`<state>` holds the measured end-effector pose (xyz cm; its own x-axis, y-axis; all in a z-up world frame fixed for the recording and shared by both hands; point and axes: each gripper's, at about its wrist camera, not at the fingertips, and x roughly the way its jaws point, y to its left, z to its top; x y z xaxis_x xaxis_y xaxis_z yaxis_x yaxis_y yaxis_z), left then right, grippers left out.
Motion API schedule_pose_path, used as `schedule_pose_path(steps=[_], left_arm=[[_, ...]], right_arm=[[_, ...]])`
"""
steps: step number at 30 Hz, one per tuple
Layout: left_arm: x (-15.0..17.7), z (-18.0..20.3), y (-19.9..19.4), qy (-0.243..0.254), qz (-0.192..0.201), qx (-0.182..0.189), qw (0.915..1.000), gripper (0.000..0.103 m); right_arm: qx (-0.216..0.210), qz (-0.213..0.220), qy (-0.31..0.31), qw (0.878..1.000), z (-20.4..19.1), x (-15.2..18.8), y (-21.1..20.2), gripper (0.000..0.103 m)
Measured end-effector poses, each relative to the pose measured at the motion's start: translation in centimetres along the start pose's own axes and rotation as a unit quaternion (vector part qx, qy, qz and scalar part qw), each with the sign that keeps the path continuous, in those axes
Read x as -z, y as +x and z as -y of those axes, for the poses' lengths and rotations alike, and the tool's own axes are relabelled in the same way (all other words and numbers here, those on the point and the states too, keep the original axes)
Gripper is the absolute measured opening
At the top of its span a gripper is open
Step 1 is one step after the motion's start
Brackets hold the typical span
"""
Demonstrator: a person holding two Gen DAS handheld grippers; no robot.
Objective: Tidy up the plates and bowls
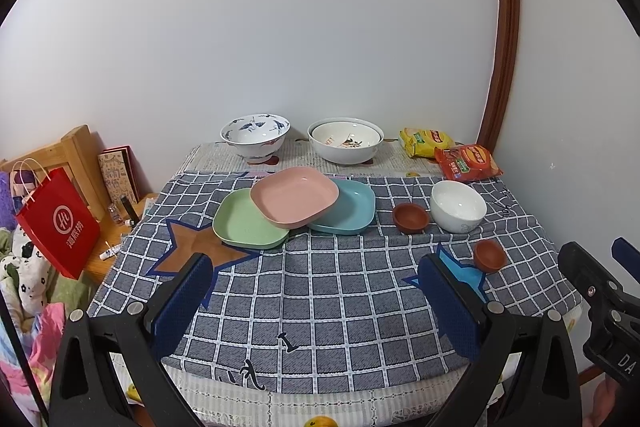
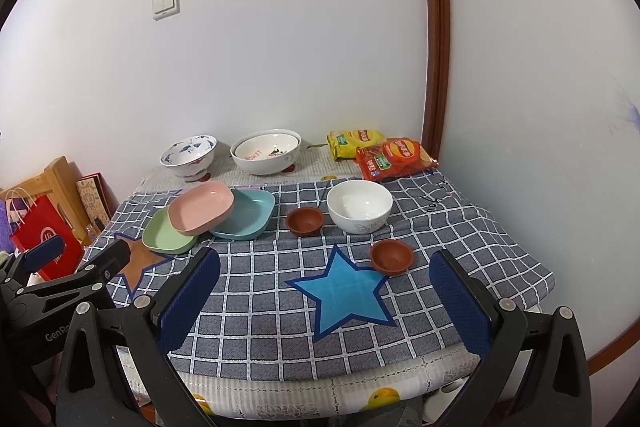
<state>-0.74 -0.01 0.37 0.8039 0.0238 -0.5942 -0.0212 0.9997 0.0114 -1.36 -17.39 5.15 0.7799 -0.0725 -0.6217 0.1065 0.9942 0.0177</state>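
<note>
On the checked cloth lie a green plate (image 1: 247, 223), a pink plate (image 1: 295, 202) resting across it, and a blue plate (image 1: 349, 214). To their right stand two small brown bowls (image 1: 410, 217) (image 1: 489, 255) and a white bowl (image 1: 458, 206). At the back stand a blue-patterned bowl (image 1: 255, 135) and two nested white bowls (image 1: 345, 139). My left gripper (image 1: 316, 291) is open and empty above the table's near part. My right gripper (image 2: 325, 291) is open and empty, near the closer brown bowl (image 2: 392, 255). The pink plate (image 2: 201, 206) also shows in the right wrist view.
Yellow (image 1: 425, 141) and red (image 1: 467, 163) snack packets lie at the back right corner. A red paper bag (image 1: 58, 223) and a wooden shelf (image 1: 76, 155) stand left of the table. The wall runs behind the table, a wooden door frame (image 1: 505, 27) at right.
</note>
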Motion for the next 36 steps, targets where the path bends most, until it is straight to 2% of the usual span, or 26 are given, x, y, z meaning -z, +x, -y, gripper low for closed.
schedule_pose_path(steps=[7,15,23,30,36], left_arm=[[-0.5,0.4,1.2,0.002,-0.004,0.010,0.9999,0.103],[-1.6,1.5,4.6,0.010,-0.025,0.021,0.9994,0.103],[-3.1,1.7,8.2,0.029,-0.047,0.011,0.9984,0.103],[-4.4,-1.0,12.3,0.014,-0.069,0.003,0.9975,0.103],[-5.3,-4.3,16.8,-0.011,-0.087,-0.018,0.9960,0.102]], right_arm=[[0.005,-0.001,-0.007,1.000,0.2,0.0,1.1,0.103],[0.009,-0.012,-0.024,1.000,0.5,-0.1,4.1,0.103],[0.017,-0.013,-0.022,1.000,0.6,-0.8,7.3,0.103],[-0.021,-0.058,-0.004,0.998,-0.1,-2.3,11.6,0.102],[-0.052,-0.071,0.007,0.996,-1.4,-3.9,15.4,0.101]])
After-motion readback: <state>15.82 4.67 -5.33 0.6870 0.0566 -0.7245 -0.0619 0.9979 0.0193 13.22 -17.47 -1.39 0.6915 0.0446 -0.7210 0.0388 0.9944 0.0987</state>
